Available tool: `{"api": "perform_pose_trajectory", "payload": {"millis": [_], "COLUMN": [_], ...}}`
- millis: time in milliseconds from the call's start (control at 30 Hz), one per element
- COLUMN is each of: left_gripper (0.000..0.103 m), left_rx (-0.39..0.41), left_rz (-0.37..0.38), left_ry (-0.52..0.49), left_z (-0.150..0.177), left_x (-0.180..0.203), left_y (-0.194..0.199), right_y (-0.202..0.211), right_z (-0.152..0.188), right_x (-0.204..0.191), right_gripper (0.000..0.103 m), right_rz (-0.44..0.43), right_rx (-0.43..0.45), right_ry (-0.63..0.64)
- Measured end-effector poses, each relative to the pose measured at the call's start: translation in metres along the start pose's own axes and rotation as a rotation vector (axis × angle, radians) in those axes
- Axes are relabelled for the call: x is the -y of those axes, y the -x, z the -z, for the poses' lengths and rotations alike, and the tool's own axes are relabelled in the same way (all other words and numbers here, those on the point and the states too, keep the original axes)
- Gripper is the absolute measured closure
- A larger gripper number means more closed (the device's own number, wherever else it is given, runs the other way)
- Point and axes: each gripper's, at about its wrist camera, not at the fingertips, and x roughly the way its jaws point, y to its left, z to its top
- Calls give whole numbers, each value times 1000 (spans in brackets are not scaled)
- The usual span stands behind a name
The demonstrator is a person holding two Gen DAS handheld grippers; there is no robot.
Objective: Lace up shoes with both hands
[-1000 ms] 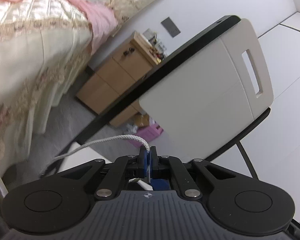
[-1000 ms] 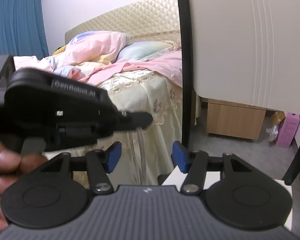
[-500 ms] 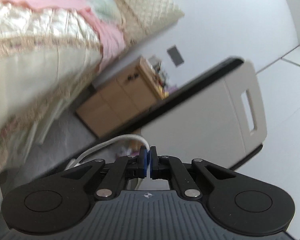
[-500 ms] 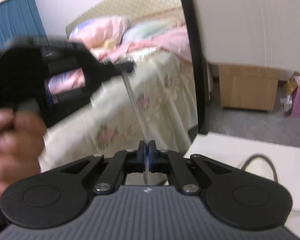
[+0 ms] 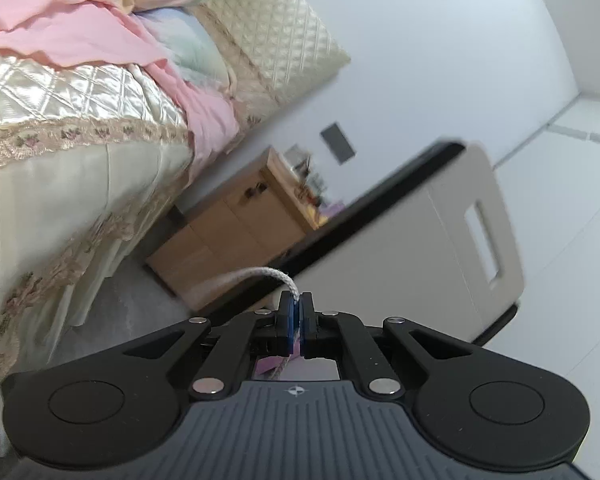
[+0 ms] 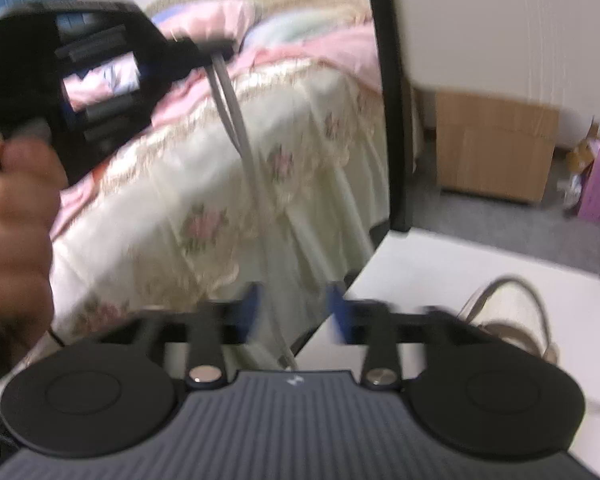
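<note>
Blue pads (image 5: 290, 322) of the left gripper (image 5: 296, 320) are pinching the white shoelace (image 5: 256, 274), which is hanging taut (doubled) between the right gripper's (image 6: 294, 312) opening, untouching jaws above the white table (image 6: 440, 264).

I see a bed (image 5: 72, 168) with a cream floral skirt. Pink bedding (image 5: 80, 36) lies on top of it. A wooden cabinet (image 5: 236, 232) stands just beside the bed's head end, against the wall. A white chair back (image 5: 432, 248) rises near the cabinet.
</note>
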Motion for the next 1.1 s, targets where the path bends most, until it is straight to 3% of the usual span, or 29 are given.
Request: {"api": "perform_pose_trajectory", "payload": {"millis": [67, 267, 333, 400, 467, 600, 900, 1100], "left_gripper": [101, 101, 101, 101, 101, 101, 101, 101], "left_rx": [-29, -110, -128, -142, -145, -120, 55, 67], "left_rz": [-17, 56, 69, 76, 78, 70, 107, 82], "left_ry": [-58, -124, -131, -134, -122, -99, -80, -143], "left_z": [10, 32, 37, 40, 40, 36, 12, 11], "left_x": [8, 24, 26, 26, 24, 20, 16, 23], "left_y": [-4, -11, -12, -13, -15, -11, 12, 13], "right_y": [-1, 4, 8, 11, 13, 12, -9, -13], "right_z": [-3, -16, -19, -20, -21, -20, 1, 3], "right_x": [1, 6, 10, 15, 16, 13, 2, 5], "right_gripper": [54, 57, 65, 90, 98, 99, 99, 95], "right_rz": [4, 19, 21, 20, 19, 1, -14, -46], "right_rx": [11, 128, 168, 204, 211, 159, -2, -16], "right_ry": [-18, -44, -61, -86, -92, -81, -23, -70]}}
